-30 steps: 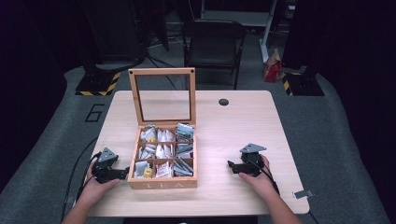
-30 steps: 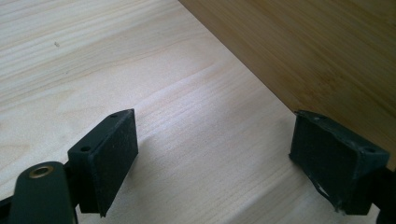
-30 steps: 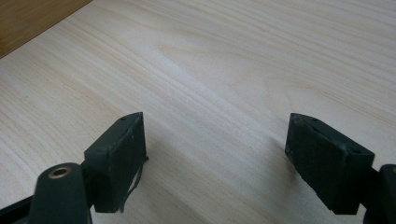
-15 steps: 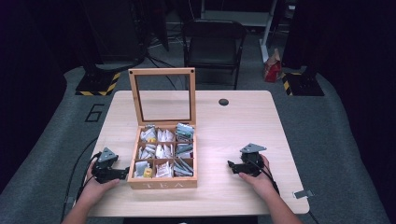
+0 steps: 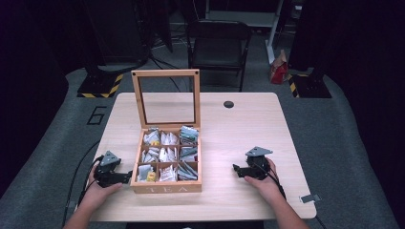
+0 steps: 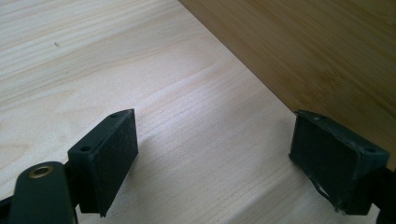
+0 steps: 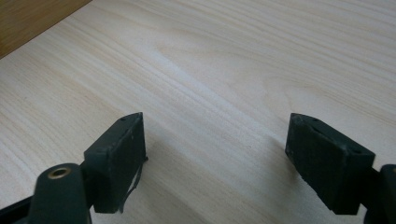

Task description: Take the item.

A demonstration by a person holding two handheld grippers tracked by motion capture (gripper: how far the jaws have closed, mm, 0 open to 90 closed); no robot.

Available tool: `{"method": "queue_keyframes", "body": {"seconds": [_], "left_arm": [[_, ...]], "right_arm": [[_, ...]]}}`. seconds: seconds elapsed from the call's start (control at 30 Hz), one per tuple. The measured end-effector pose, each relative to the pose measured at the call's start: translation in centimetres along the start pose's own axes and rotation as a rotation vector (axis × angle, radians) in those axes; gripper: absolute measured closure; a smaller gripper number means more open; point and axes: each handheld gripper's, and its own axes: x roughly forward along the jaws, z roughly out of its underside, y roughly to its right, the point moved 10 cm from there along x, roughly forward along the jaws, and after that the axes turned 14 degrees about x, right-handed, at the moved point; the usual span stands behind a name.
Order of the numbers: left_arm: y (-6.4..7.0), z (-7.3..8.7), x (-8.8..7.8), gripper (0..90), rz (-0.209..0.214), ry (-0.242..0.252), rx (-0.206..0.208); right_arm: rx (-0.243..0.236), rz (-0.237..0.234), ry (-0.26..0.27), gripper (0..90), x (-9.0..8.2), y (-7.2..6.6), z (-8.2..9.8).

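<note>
Tea box (image 5: 166,183), wooden, "TEA" lettered on front wall, set on near-left part of pale wood table (image 5: 239,129). Lid (image 5: 166,98) raised upright at back edge, wood frame around clear pane. Nine compartments in three rows inside, holding paper tea sachets (image 5: 165,155), mostly white and grey, a few yellow in the near-left cell.

Left gripper (image 5: 125,177) resting on table just beside box's left wall, jaws pointing toward it; held in left hand (image 5: 98,191), grey three-cornered plate on top, black cable trailing off the table's left edge. From left gripper view: left gripper (image 6: 215,163) with jaws spread wide, nothing between them, bare tabletop (image 6: 140,84) below, box's side wall (image 6: 317,56) close ahead at upper right, the right-hand jaw just short of it.

Right gripper (image 5: 237,170) on table well apart from box on its right, jaws pointing left toward it, held in right hand (image 5: 267,183). From right gripper view: right gripper (image 7: 215,161) also spread wide, empty, over bare wood grain; corner of box (image 7: 28,14) at upper left, far off.

Small dark round disc (image 5: 229,104) near far edge of table. Black chair (image 5: 218,45) beyond table. Small grey clip-like item (image 5: 307,198) at near-right corner.
</note>
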Motion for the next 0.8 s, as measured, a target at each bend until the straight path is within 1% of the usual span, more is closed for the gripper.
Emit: {"method": "queue_keyframes", "body": {"seconds": [0.03,0.07,0.17,0.23,0.27,0.3,0.33,0.37,0.4,0.43,0.5,0.63,0.67,0.8], "left_arm": [[0.0,0.0,0.0,14.5,0.000,0.000,0.000],[0.0,0.0,0.0,14.5,0.000,0.000,0.000],[0.0,0.0,0.0,14.5,0.000,0.000,0.000],[0.0,0.0,0.0,14.5,0.000,0.000,0.000],[0.0,0.0,0.0,14.5,0.000,0.000,0.000],[0.0,0.0,0.0,14.5,0.000,0.000,0.000],[0.0,0.0,0.0,14.5,0.000,0.000,0.000],[0.0,0.0,0.0,14.5,0.000,0.000,0.000],[0.0,0.0,0.0,14.5,0.000,0.000,0.000],[0.0,0.0,0.0,14.5,0.000,0.000,0.000],[0.0,0.0,0.0,14.5,0.000,0.000,0.000],[0.0,0.0,0.0,14.5,0.000,0.000,0.000],[0.0,0.0,0.0,14.5,0.000,0.000,0.000],[0.0,0.0,0.0,14.5,0.000,0.000,0.000]], "right_arm": [[-0.002,0.005,-0.001,20.6,0.0,0.1,0.0],[0.005,0.007,0.003,21.4,0.0,0.1,0.0],[0.008,0.004,-0.002,26.6,-0.2,0.0,0.0],[0.023,-0.002,0.006,27.0,-0.3,0.0,-0.1],[0.022,-0.007,0.005,27.2,-0.5,-0.1,-0.2],[0.033,-0.006,0.017,27.5,-0.6,-0.1,-0.4],[0.036,-0.016,0.018,27.6,-0.8,-0.2,-0.5],[0.036,-0.016,0.018,27.6,-0.8,-0.2,-0.5],[0.042,-0.018,0.032,27.6,-1.1,-0.4,-0.8],[0.044,-0.024,0.032,27.6,-1.3,-0.5,-0.9],[0.038,-0.020,0.033,27.9,-1.4,-0.5,-1.0],[0.032,-0.023,0.033,28.5,-1.7,-0.9,-1.1],[0.033,-0.024,0.039,28.5,-1.7,-1.0,-1.2],[0.013,-0.039,0.028,28.6,-2.1,-1.7,-1.3]]}}
